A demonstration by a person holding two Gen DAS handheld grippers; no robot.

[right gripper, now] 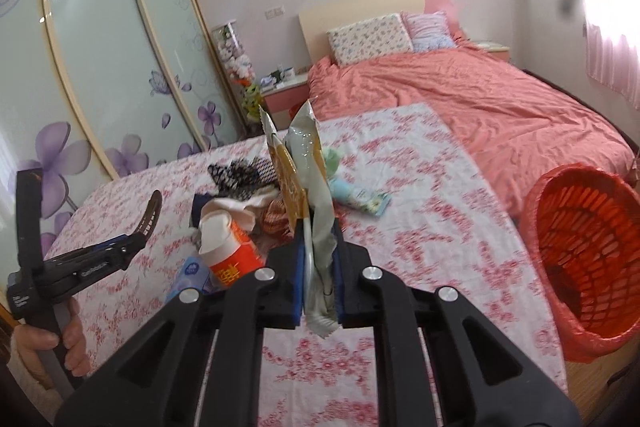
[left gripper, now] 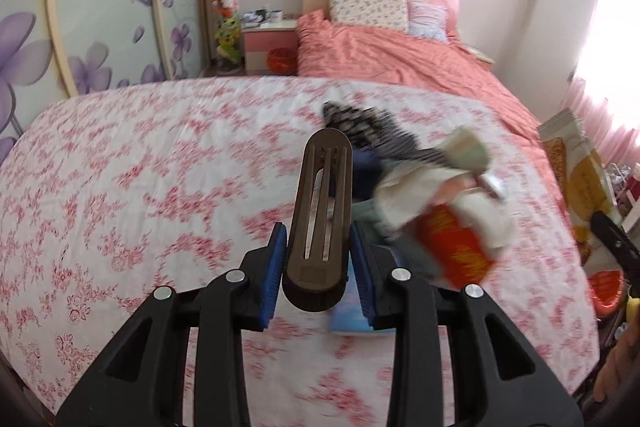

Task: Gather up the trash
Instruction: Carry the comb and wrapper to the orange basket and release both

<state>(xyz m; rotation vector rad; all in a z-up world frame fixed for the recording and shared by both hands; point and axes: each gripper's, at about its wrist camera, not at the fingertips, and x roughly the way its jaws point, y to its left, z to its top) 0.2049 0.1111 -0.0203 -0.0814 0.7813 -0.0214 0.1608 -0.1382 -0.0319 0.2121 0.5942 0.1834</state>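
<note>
Your left gripper [left gripper: 318, 259] clamps a brown hair clip [left gripper: 320, 211] at centre frame above the floral sheet [left gripper: 140, 187], while your right gripper [right gripper: 316, 283] pinches an empty snack wrapper [right gripper: 304, 163] upright, the red basket [right gripper: 580, 259] at the right edge.

Bedroom: coral-quilted bed [right gripper: 460, 95], floral wardrobe doors [right gripper: 100, 67], pink nightstand [left gripper: 270, 45], sunlit curtains [right gripper: 612, 47].
</note>
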